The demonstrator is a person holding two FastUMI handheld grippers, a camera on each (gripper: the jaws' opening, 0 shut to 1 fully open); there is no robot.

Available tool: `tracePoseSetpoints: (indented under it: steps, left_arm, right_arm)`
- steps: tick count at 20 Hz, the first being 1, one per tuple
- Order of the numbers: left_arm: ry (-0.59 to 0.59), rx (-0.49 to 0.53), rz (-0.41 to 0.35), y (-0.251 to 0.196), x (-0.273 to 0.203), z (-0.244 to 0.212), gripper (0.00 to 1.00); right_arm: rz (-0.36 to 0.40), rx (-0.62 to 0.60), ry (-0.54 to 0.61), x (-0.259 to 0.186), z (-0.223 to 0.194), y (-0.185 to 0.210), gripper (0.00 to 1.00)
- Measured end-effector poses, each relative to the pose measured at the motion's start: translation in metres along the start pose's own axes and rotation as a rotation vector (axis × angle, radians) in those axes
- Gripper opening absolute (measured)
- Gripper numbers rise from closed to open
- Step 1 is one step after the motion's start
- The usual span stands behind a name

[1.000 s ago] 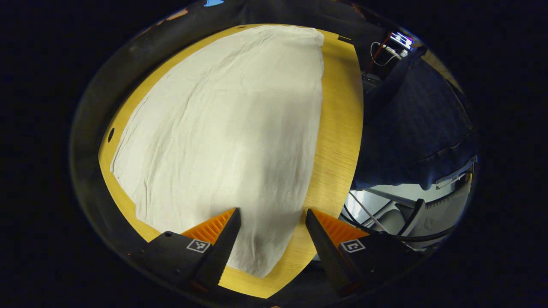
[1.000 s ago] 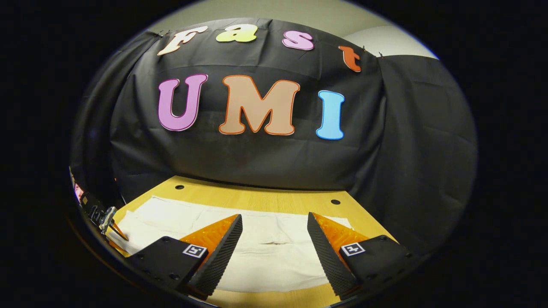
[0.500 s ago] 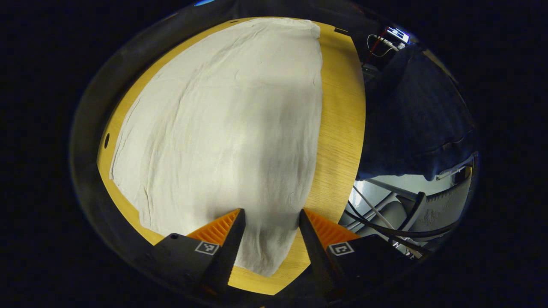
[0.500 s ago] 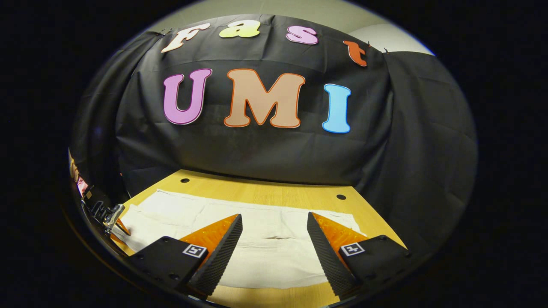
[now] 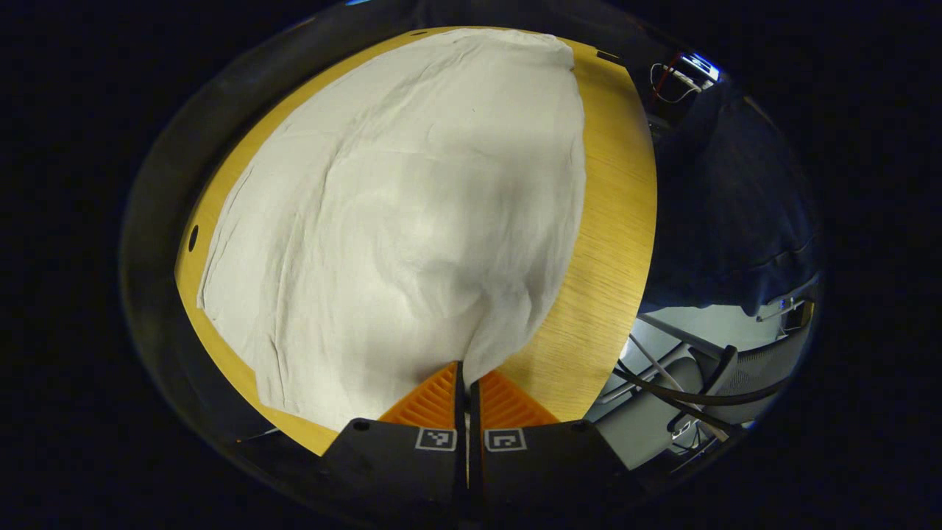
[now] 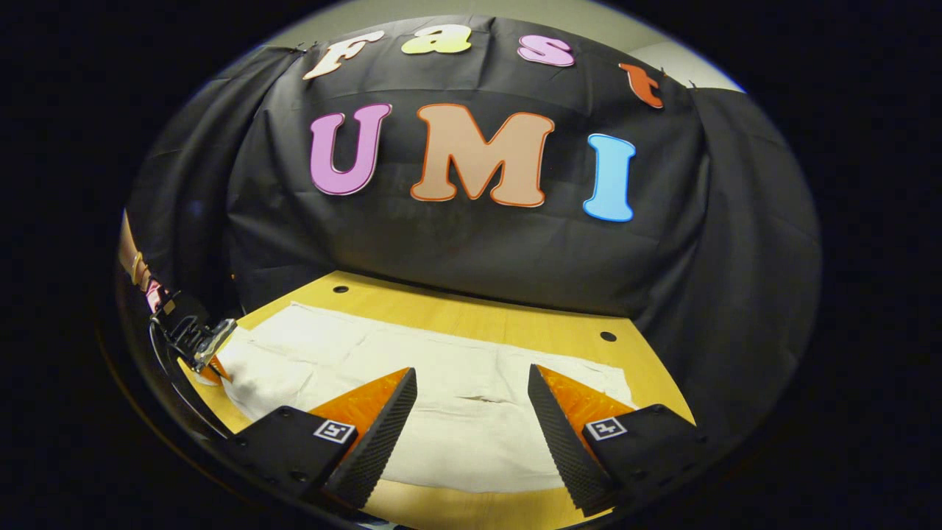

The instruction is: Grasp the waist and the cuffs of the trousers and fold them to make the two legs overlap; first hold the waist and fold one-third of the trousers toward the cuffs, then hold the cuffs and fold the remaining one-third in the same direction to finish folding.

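Left gripper view: left gripper (image 5: 463, 372), fingers pinched together on the near edge of the trousers (image 5: 412, 191), pale, creased cloth spread on a wooden table (image 5: 611, 213). Right gripper view: right gripper (image 6: 471, 390), fingers wide apart above the trousers (image 6: 456, 434), touching nothing.

off-white trousers (image 5: 412, 206), yellow woodgrain table (image 5: 614, 221)

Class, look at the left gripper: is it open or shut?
Shut on the trousers. The left gripper has its fingers together, pinching the cloth's near edge, which puckers up from the table.
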State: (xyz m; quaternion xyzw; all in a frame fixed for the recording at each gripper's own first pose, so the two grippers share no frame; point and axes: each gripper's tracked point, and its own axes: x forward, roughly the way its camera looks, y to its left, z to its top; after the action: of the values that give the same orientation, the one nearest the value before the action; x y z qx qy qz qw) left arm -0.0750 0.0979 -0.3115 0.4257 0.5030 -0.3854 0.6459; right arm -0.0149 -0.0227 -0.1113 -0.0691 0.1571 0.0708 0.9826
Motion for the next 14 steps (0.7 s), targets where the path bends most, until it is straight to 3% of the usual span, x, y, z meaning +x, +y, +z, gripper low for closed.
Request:
tracePoseSetpoints:
  steps: [6,14]
  left_arm:
    - [0.038,-0.053,0.027,0.000,0.001,0.000,0.00]
    - [0.066,-0.118,0.064,-0.001,0.001,0.000,0.00]
  right_arm:
    - [0.204,-0.167,0.138,0.002,-0.054,-0.002,0.98]
    - [0.368,-0.536,0.471,0.006,-0.163,-0.107,0.98]
